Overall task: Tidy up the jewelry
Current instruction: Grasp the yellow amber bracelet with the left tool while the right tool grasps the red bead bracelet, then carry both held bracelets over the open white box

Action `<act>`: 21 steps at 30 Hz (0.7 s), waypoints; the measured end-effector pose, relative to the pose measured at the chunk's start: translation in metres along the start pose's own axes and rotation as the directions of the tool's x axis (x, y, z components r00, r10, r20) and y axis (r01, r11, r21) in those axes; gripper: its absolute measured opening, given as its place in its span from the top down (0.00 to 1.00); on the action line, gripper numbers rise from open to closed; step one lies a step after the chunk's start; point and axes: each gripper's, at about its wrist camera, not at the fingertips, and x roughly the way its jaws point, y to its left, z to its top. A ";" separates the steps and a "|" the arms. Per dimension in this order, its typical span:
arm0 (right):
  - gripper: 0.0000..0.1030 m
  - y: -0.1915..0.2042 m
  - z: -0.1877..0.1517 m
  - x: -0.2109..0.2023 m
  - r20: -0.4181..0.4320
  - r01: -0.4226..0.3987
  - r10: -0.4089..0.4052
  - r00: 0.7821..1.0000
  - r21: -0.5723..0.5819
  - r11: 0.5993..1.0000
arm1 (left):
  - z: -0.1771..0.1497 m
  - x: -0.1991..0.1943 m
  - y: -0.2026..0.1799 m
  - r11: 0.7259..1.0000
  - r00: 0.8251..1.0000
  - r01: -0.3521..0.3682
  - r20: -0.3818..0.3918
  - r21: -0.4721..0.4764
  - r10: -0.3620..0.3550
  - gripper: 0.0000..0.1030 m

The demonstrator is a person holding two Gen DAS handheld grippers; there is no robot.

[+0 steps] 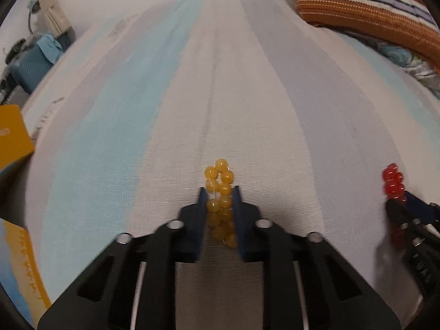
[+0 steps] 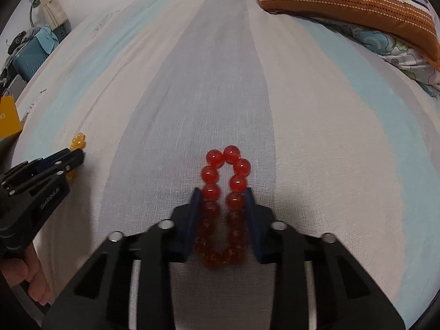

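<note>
My left gripper [image 1: 219, 191] is shut on a yellow bead bracelet [image 1: 220, 176], squeezed into a narrow loop between the blue pads, over the striped bed sheet [image 1: 247, 82]. My right gripper [image 2: 222, 192] is shut on a red bead bracelet [image 2: 225, 165], whose loop is pressed long and thin between its pads. In the left wrist view the right gripper [image 1: 398, 200] with the red beads [image 1: 393, 181] shows at the far right. In the right wrist view the left gripper [image 2: 74, 155] with the yellow beads [image 2: 77, 140] shows at the far left.
A yellow box [image 1: 12, 134] sits at the bed's left edge, also in the right wrist view [image 2: 8, 118]. A striped orange pillow [image 1: 365, 8] and floral bedding [image 2: 398, 52] lie at the back right. A blue case [image 1: 30, 68] stands off the bed, left.
</note>
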 end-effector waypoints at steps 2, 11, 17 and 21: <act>0.76 -0.002 0.001 -0.002 0.004 -0.014 0.014 1.000 0.016 1.000 | -0.001 -0.002 0.002 1.000 1.000 0.011 0.001 0.001 -0.011 0.91; 0.88 -0.006 0.004 -0.013 0.028 -0.024 0.023 0.999 0.032 0.999 | -0.001 -0.010 0.006 0.999 0.999 0.047 0.006 -0.018 -0.047 0.91; 0.88 -0.006 0.004 -0.018 0.041 -0.033 0.032 0.999 0.038 0.999 | 0.004 -0.017 0.007 0.998 0.998 0.063 0.008 -0.027 -0.062 0.91; 0.88 -0.004 0.004 -0.023 0.053 -0.042 0.040 0.998 0.031 0.999 | 0.004 -0.024 0.008 0.997 0.998 0.067 0.017 -0.028 -0.067 0.91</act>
